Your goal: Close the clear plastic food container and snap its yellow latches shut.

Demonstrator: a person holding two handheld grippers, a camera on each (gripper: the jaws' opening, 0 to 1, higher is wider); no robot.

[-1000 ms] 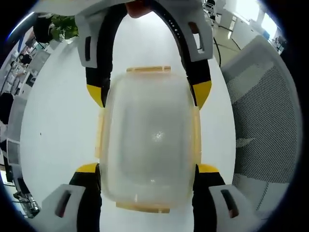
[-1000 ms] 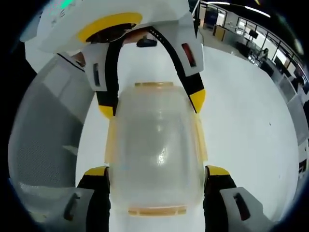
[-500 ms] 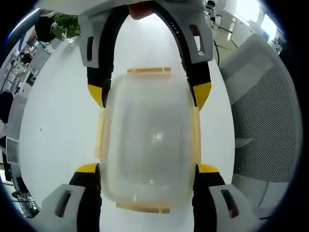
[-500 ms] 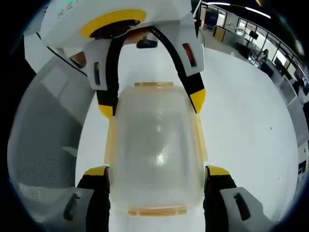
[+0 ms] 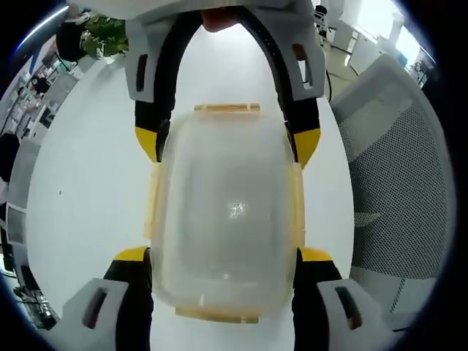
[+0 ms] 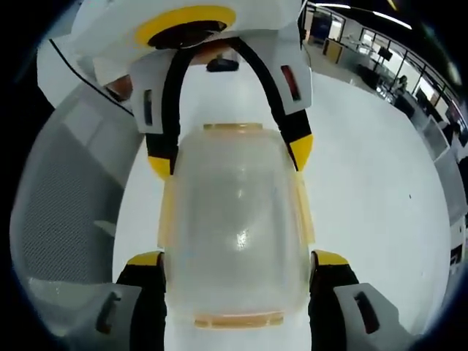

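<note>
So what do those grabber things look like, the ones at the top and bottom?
Each gripper has two curved black jaws with bright yellow tips and pale grey housings bearing small dark slots. The left gripper shows this at the bottom of its own view. The right gripper matches, and opposite it sits a white body with a yellow ring.

- A plain white counter [image 5: 80,190] spreads across both views, smooth and evenly lit.
- A grey mesh-backed office chair [image 5: 391,190] stands just beside the counter's edge; it appears too in the right gripper view [image 6: 62,212].
- A green leafy potted plant [image 5: 106,33] sits beyond the counter's far end.
- Rows of office desks with dark monitors [image 6: 384,51] stretch away across an open room.
- Bright windows [image 5: 380,14] throw daylight in, and long ceiling light strips [image 6: 333,6] glow overhead.
</note>
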